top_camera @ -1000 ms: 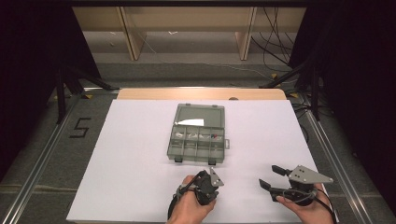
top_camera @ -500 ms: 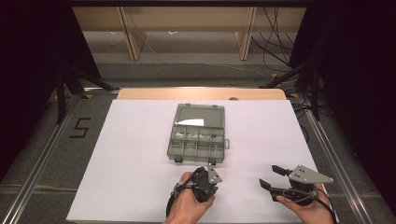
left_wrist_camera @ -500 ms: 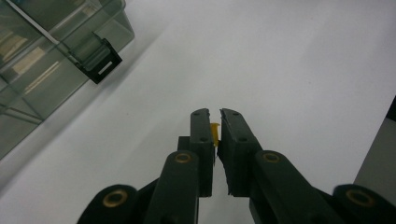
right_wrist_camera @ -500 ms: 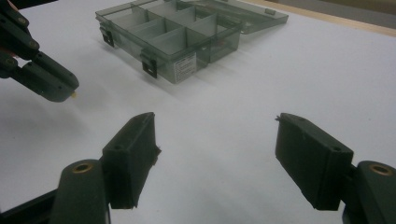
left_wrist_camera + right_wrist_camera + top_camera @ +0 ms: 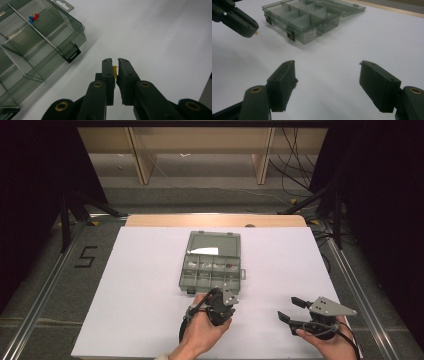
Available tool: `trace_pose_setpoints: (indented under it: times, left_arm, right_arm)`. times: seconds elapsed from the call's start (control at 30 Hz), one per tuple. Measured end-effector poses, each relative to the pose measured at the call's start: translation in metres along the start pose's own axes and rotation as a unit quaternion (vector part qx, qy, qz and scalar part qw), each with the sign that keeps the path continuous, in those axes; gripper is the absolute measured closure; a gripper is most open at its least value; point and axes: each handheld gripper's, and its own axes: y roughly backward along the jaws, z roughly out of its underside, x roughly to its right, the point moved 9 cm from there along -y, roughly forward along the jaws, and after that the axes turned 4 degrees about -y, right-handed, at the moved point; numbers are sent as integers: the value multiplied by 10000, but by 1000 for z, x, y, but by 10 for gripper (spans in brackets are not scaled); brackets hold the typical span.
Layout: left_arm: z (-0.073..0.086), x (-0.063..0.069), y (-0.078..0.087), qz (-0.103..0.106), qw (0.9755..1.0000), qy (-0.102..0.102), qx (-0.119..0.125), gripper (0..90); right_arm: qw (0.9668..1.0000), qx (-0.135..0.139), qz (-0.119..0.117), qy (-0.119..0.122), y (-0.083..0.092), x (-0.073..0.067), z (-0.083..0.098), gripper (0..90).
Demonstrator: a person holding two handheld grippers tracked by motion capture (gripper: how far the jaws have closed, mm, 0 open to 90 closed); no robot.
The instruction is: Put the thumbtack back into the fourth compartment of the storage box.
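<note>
A smoky clear compartment box [image 5: 212, 262] lies open on the white table sheet [image 5: 135, 290], its lid folded away from me. Red and blue push pins [image 5: 33, 17] lie in one compartment. My left gripper [image 5: 115, 61] hovers just off the box's near right corner, shut on a small yellow piece [image 5: 115, 71] that looks like a push pin. From the right gripper view, that left gripper [image 5: 244, 26] shows a yellow tip [image 5: 256, 32] poking from its jaws. My right gripper [image 5: 289, 309] rests low at the near right, open and with nothing between its jaws [image 5: 327, 67].
The box's black latches [image 5: 72, 53] face my side. A wooden strip [image 5: 215, 220] edges the table's far side, and metal rails [image 5: 50, 285] run along both sides. Dark floor, cables and shelving lie beyond.
My left gripper has lifted a little and shifted toward the box with the yellow piece still clamped. The right gripper has stayed put.
</note>
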Motion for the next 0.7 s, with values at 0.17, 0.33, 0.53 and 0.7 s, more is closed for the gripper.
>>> trace_pose_setpoints:
  times: [0.17,0.33,0.53,0.7]
  left_arm:
    - [-9,-7,0,-59,10000,-45,30,831]
    - [-16,-15,0,-71,9999,-85,-24,831]
    - [-25,-25,0,-139,9999,-26,72,831]
    - [-30,-30,-1,-232,9996,-7,146,831]
  right_arm:
    - [9999,79,-49,-52,-1,-1,-1,299]
    - [9999,78,-48,-44,-1,0,-1,299]
    - [10000,-7,-25,-22,0,0,0,299]
    - [9999,103,-23,-23,-1,0,-1,298]
